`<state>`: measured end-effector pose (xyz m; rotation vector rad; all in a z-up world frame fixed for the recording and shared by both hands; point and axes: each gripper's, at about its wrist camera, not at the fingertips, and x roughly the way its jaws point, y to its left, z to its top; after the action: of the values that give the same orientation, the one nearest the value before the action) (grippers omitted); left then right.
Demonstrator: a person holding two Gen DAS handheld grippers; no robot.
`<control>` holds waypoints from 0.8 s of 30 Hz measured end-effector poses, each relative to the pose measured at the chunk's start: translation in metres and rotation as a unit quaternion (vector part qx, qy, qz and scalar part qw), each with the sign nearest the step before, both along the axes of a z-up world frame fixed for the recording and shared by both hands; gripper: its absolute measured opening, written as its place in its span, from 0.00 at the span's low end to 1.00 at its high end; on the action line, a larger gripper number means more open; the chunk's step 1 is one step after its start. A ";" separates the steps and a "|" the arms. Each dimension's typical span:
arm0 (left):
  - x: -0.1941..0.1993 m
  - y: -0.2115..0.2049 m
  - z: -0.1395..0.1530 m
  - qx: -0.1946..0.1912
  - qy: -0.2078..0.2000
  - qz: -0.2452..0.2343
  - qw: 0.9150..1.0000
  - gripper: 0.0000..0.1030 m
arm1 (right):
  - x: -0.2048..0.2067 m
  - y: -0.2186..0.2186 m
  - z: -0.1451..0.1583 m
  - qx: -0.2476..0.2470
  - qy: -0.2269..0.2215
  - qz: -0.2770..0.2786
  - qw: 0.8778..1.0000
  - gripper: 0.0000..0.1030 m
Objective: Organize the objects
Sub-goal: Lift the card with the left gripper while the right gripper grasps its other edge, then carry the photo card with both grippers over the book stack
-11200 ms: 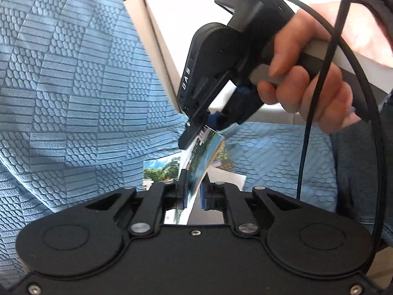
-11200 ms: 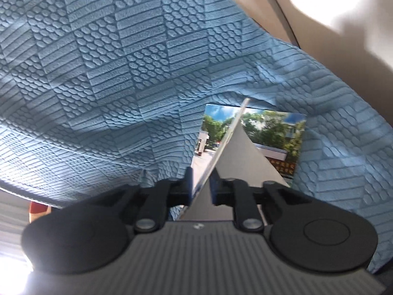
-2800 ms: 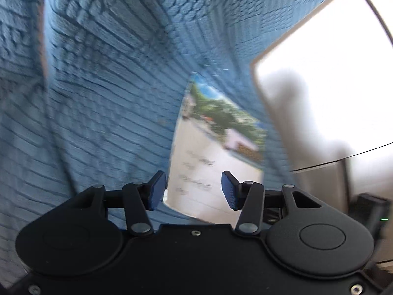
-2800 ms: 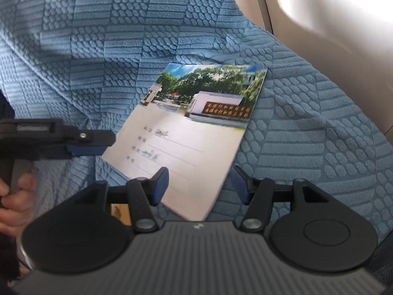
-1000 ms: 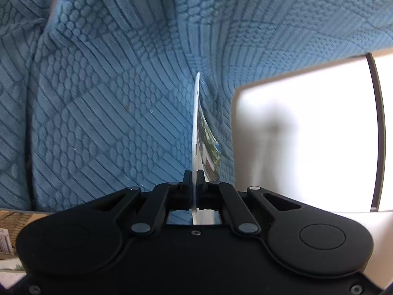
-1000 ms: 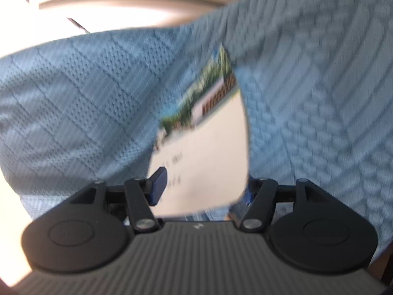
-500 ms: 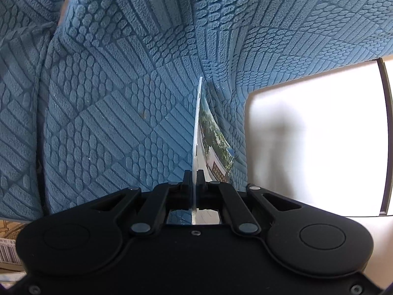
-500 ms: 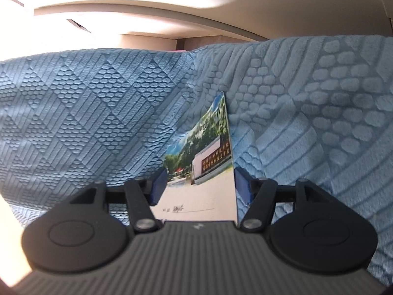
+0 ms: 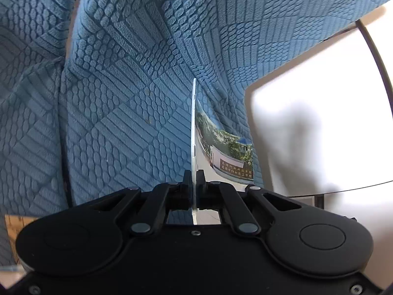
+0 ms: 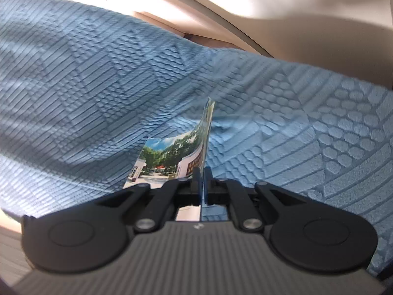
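Over the blue sofa cover [image 9: 118, 103] we held the thin notebook [image 9: 221, 152] up on its edge. Our left gripper [image 9: 193, 179] was pinched tight on one edge of it. Our right gripper [image 10: 202, 177] had just snapped closed on the notebook [image 10: 172, 162] too, so both tools had it. Its picture cover bent a little between the two grips. We thought the job now was to carry it to its proper place. To do that well, we should move both hands together, at the same speed, and not pull them apart. That way the soft cover would not bend more or tear.
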<state>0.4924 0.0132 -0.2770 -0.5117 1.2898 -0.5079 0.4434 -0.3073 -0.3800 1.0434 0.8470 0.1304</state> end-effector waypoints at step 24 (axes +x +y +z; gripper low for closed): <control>-0.152 0.068 0.126 0.019 -0.121 0.057 0.991 0.03 | -0.071 0.050 0.130 -0.065 -0.104 0.138 0.983 0.03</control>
<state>0.3406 0.0813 -0.1506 -0.4731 1.0298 -0.4360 0.3723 -0.2572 -0.2502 0.7712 0.7947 0.4078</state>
